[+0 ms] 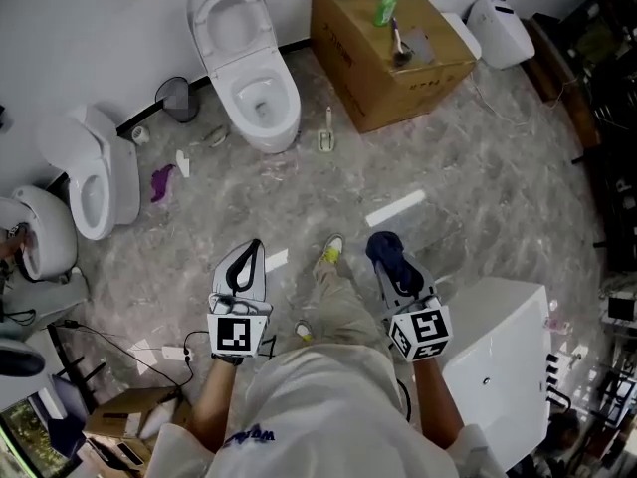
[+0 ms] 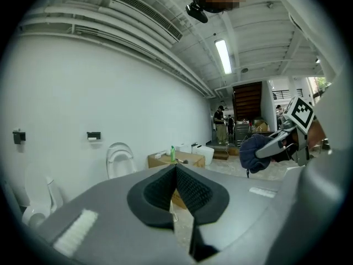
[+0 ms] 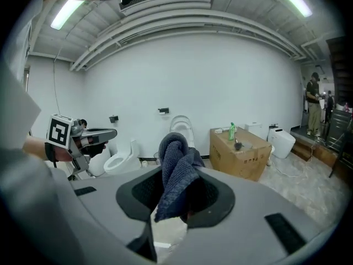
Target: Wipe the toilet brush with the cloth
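Between the jaws of the right gripper [image 3: 177,195] sits a dark blue cloth [image 3: 176,164]. The jaws are clamped on its lower part, and the rest of it bunches up in a fold above the tips. From the head view, this gripper [image 1: 391,264] is held out low in front of the person, with the cloth [image 1: 382,247] as a dark lump at its far end. Just to its right stands a white boxy unit [image 1: 498,357].

Level with it, on the far side of the person's shoe [image 1: 330,252], the left gripper [image 1: 254,254] is held out the same way. Its jaws are closed tip to tip and its own view shows the ribbed pads [image 2: 190,189] meeting with nothing between them.

Well ahead of both grippers, a cardboard box [image 1: 370,78] stands on the marbled floor [image 1: 468,177] against the wall. On its top are a green bottle [image 1: 386,8] and, just nearer than that, a dark-headed brush [image 1: 398,44] that looks to be the toilet brush, lying untouched and far from the cloth.

Left of the box, ahead of the left gripper, a white toilet [image 1: 249,63] stands with its lid up. A slim white upright thing [image 1: 326,130] is on the floor beside its base, too small to tell what it is. Further left, another toilet [image 1: 95,177] stands by the wall.
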`<state>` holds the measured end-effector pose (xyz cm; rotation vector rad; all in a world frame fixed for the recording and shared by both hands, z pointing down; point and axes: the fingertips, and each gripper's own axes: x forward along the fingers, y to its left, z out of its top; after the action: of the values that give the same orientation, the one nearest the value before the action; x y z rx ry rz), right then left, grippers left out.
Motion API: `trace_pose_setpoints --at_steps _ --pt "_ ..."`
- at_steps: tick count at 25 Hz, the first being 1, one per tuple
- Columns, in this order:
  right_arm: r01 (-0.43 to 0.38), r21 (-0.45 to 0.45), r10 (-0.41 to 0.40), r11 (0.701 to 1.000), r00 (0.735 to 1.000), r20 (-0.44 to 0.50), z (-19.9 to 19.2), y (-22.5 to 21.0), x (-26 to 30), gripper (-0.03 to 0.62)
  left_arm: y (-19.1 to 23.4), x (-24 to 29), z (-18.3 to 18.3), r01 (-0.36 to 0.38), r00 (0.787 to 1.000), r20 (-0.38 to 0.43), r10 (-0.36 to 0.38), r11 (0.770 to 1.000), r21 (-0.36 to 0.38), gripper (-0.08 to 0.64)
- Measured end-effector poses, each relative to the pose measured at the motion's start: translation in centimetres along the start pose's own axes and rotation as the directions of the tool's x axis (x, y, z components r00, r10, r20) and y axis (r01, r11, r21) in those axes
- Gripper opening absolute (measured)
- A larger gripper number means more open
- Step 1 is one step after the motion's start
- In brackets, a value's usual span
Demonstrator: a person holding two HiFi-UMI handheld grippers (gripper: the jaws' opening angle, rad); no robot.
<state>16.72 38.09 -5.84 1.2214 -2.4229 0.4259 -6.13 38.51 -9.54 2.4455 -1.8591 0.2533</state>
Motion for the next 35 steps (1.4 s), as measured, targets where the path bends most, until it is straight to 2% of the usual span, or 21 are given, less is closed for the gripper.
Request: trace_pose_setpoints --at_steps 6,10,13,16,21,27,29,31,35 --pt "0.018 0.036 -0.016 0.999 0.999 -0.048 1.6 -7.3 6.9 0.114 1.5 12.1 1.0 0.038 0.999 -0.014 -0.037 0.999 0.018 0.0" --pt "-0.004 0.04 0.008 0.999 0.996 -0.089 3.8 -11.3 9.8 0.114 2.7 18.0 1.4 0.048 0.996 -0.08 -0.046 0.999 0.026 0.0" --pt "0.018 0.028 -0.016 0.999 0.999 -0.052 6.9 -14.5 12.3 0.114 4.3 21.8 4.5 0.035 0.999 -0.037 -0.033 0.998 0.048 0.0" --pt "0.047 0.067 -0.047 0.997 0.999 -0.002 8.8 -16.6 14.9 0.114 5.5 24.3 5.8 0.033 0.999 0.007 -0.033 0.998 0.057 0.0" --pt "0.042 0.112 -0.052 0.993 0.995 0.087 12.6 -15.9 19.5 0.115 8.1 27.4 6.1 0.064 0.998 0.009 -0.065 0.995 0.071 0.0" --pt "0.134 0.122 -0.15 0.983 0.98 0.132 15.2 -13.4 24.9 0.117 12.7 31.1 4.9 0.172 0.983 0.057 -0.175 0.983 0.057 0.0" --pt "0.176 0.116 -0.19 0.978 0.974 0.126 15.0 -12.3 26.2 0.117 13.7 32.2 3.9 0.229 0.97 0.068 -0.233 0.971 0.067 0.0" --pt "0.217 0.102 -0.227 0.971 0.968 0.104 14.2 -11.1 26.8 0.117 14.4 32.6 2.1 0.273 0.961 0.033 -0.276 0.96 0.068 0.0" --pt "0.289 0.07 -0.294 0.955 0.953 0.076 13.5 -11.2 28.8 0.115 15.5 35.2 -0.9 0.286 0.958 0.004 -0.287 0.957 0.04 0.0"
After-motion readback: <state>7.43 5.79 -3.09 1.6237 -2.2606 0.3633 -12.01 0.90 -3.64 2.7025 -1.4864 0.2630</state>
